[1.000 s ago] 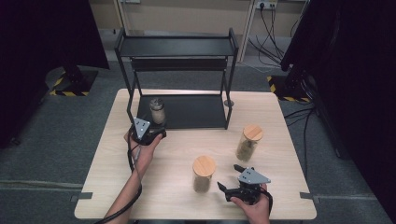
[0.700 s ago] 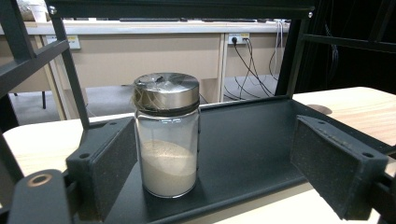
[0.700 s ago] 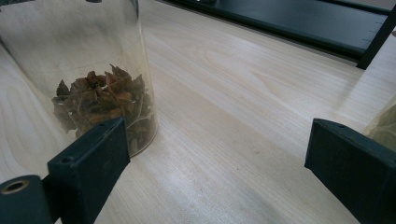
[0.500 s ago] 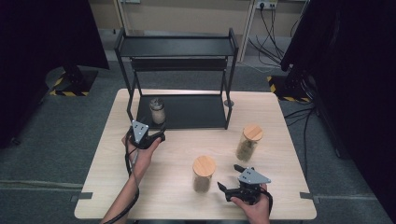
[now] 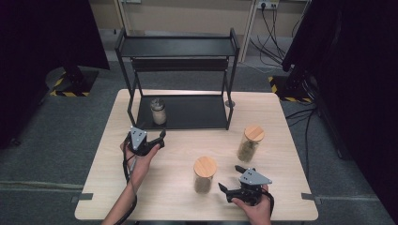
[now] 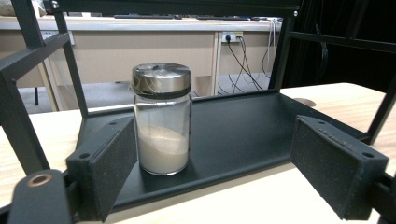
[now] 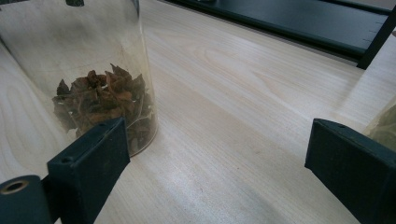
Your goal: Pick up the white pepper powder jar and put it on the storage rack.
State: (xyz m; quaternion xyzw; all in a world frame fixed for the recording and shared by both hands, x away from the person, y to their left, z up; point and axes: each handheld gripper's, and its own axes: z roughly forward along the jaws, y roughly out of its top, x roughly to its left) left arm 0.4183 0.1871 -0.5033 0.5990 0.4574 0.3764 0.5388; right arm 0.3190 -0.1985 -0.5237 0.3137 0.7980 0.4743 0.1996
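Right tool (image 5: 233, 187) spread, empty, just beside the near cork-lidded jar (image 5: 204, 174) on the tabletop (image 5: 281, 140). Left tool (image 5: 157, 139) spread before the steel-lidded jar (image 5: 158, 111) on the rack's (image 5: 174, 46) lower shelf. Glass: rigid, slippery, breakable; grip mid-body.

Bare tabletop (image 5: 173, 154) is lying open between the left gripper (image 5: 159, 139) and the rack (image 5: 178, 79). Rack posts (image 5: 229, 101) are flanking the tray (image 6: 243, 130), where a steel-lidded jar (image 6: 162, 119) is standing at the left, leaving the rest free. Two wood-lidded jars (image 5: 204, 175) (image 5: 249, 143) are standing near the right gripper (image 5: 233, 182), one just beside its left jaw.
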